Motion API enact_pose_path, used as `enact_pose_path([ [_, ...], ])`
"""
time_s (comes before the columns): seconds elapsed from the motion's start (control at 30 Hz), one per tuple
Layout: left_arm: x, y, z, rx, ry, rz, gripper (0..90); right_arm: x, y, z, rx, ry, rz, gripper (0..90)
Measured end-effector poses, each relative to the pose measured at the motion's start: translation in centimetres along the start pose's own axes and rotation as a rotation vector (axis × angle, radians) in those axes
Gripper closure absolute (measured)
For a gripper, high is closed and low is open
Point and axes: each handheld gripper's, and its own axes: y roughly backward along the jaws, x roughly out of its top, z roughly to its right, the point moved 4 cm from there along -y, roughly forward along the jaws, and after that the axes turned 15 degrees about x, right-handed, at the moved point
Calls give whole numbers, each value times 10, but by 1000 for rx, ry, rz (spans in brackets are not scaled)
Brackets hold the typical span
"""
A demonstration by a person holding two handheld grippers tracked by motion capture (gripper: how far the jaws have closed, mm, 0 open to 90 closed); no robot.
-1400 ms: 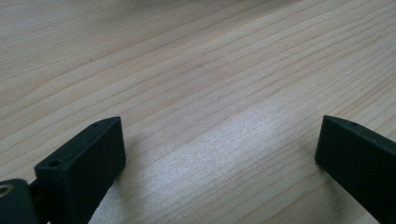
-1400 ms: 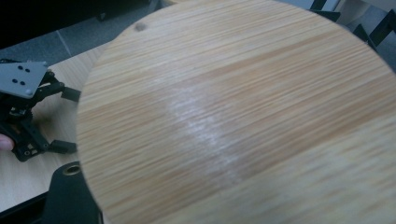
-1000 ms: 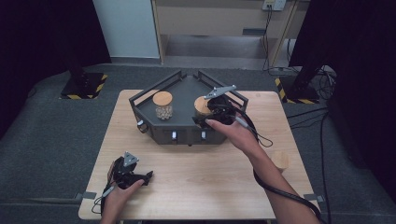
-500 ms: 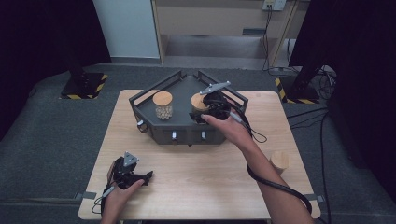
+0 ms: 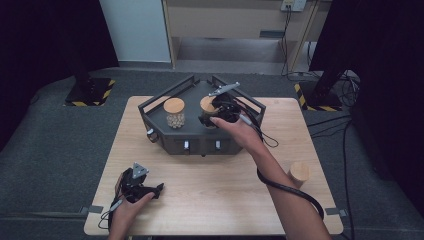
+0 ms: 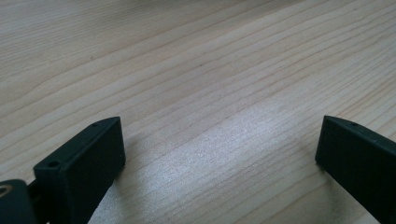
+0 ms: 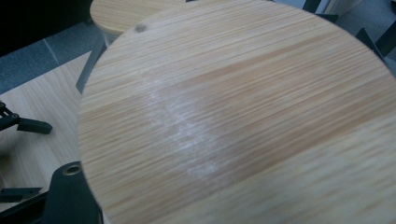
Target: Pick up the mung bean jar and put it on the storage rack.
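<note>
My right gripper point(image 5: 214, 116) is shut on a jar with a round wooden lid point(image 5: 207, 104), and holds it over the dark angular tray point(image 5: 200, 146) at the table's middle back. In the right gripper view that lid point(image 7: 233, 116) is close up, with one black jaw beside it at the bottom left. A second jar point(image 5: 174, 113) with pale contents and a wooden lid point(image 7: 126, 14) stands in the tray just left of the held one. My left gripper point(image 5: 150, 189) rests on the table near the front left corner, its jaws wide open point(image 6: 219, 154) over bare wood.
A small wooden-topped jar point(image 5: 300, 173) stands on the table near its right edge. The tray has raised rails at the back and sides. A black cable trails from the right gripper across the table. Grey carpet surrounds the table.
The right gripper has carried its jar a little to the left and deeper into the tray, closer to the second jar. The left gripper has stayed where it was.
</note>
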Motion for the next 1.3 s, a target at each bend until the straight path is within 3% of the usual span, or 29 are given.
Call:
enact_pose_path([
  [0.57,0,0,0,-1,0,0,0,6,-18,16,-8,-24,-16,259],
  [1.3,0,0,0,0,0,0,0,1,-45,18,-6,-32,-51,259],
])
